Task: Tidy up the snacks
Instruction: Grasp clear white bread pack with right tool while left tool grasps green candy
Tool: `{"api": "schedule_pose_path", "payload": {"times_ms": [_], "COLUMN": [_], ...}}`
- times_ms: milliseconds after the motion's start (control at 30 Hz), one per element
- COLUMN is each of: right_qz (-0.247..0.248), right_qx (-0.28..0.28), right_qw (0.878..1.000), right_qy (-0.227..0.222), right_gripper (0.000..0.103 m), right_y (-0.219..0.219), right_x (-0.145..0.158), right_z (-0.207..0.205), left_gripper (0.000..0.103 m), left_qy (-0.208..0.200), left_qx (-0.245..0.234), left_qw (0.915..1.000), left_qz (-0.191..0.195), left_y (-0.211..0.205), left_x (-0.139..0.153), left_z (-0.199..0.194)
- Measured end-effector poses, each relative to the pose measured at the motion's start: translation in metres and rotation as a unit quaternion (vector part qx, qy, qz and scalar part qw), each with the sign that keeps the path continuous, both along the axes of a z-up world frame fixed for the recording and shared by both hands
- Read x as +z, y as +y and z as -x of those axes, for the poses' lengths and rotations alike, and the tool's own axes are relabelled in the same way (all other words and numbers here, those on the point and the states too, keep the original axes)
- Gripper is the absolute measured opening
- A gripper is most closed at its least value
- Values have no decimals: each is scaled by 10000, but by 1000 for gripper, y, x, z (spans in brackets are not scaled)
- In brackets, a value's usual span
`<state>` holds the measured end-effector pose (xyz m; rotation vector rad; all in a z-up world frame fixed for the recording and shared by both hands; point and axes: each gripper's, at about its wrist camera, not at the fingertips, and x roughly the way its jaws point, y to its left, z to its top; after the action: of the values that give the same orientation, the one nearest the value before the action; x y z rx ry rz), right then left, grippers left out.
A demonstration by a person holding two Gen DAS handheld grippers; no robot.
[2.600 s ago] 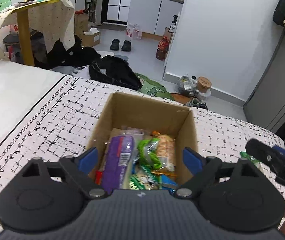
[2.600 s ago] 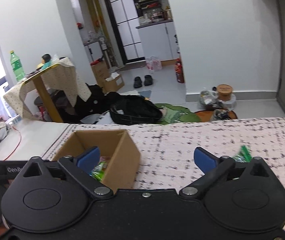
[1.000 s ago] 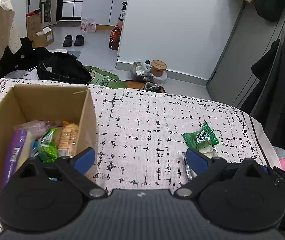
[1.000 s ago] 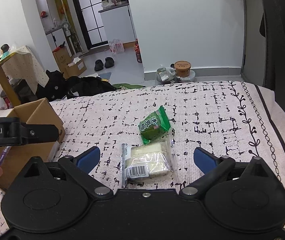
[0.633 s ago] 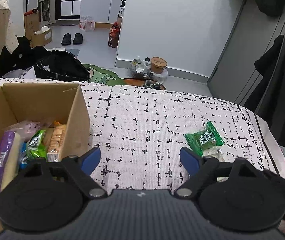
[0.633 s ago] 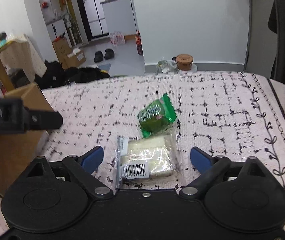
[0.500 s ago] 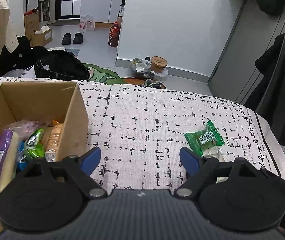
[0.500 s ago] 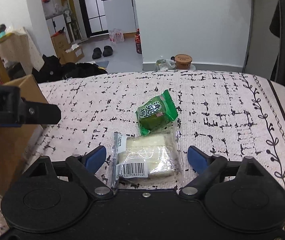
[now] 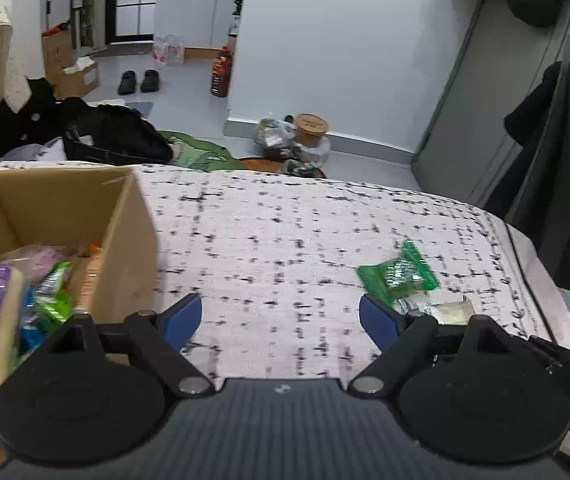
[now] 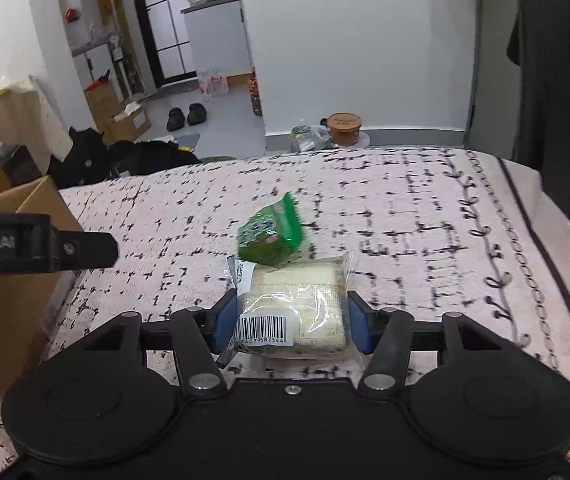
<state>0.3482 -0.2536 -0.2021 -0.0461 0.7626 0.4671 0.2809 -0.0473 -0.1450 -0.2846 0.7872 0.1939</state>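
the clear-wrapped pale cake is showing a barcode label with digits partly readable as "3407582544"; the green snack packet touching its far end is too blurred to read. the left claw's arm is bearing partial lettering "bot.ai". the right claw, wide apart half a second ago, is now pinching the cake near the bed's right edge. the left claw is staying spread and empty beside the cardboard box of snacks on the left.
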Motion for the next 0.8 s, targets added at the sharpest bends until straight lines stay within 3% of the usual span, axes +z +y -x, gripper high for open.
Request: {"api": "schedule_pose_path", "payload": {"times_ms": [433, 800], "right_qz": [12, -32], "right_qx": [-392, -516], "right_qw": [9992, 9987], "right_qy": [-32, 3], "right_gripper": [54, 54], "right_y": [-31, -46], "right_x": [6, 6], "right_z": [-5, -5], "left_gripper": [86, 86], "left_qy": [-7, 207], "left_qx": [-566, -1042], "left_qw": [9984, 9937], "left_qz": [29, -361], "left_y": [-31, -57], "left_x": [-18, -37], "left_z": [-28, -72]}}
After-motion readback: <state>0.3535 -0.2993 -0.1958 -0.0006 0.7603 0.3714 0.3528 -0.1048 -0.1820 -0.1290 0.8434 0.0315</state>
